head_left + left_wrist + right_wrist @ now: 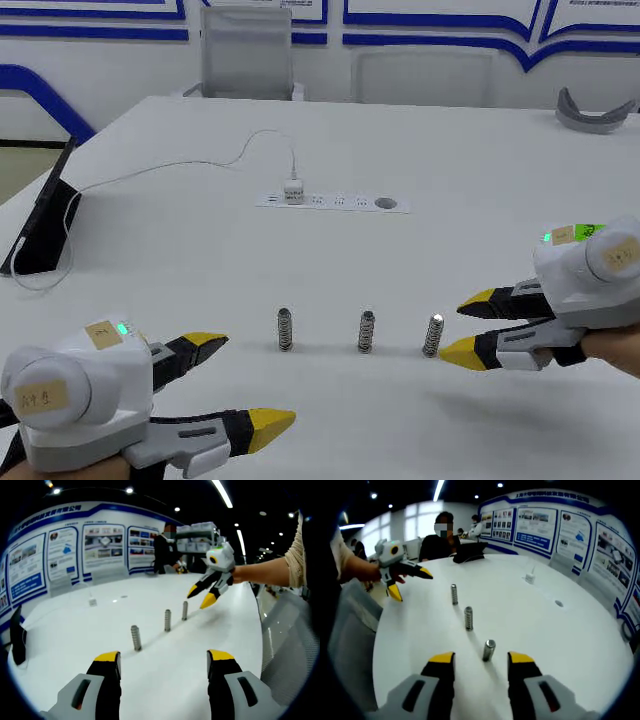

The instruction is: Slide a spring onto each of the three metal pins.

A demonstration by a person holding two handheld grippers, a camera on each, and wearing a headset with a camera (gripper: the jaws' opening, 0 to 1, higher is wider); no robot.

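Upright silver spring-sleeved pin (432,336), nearest the white table's (450,160) right edge, stands just ahead of yellow-tipped right gripper (466,325), jaws wide, empty; left gripper (248,380) likewise, farther.

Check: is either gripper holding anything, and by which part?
Nothing is held. The left gripper and the right gripper are both open and empty.

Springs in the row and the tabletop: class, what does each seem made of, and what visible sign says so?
Springs: likely steel, bare grey with a dull shine; the coils show and the rightmost one's top glints. Tabletop: smooth white, semi-matt, perhaps laminate or painted board; it carries soft shadows and shows no grain.
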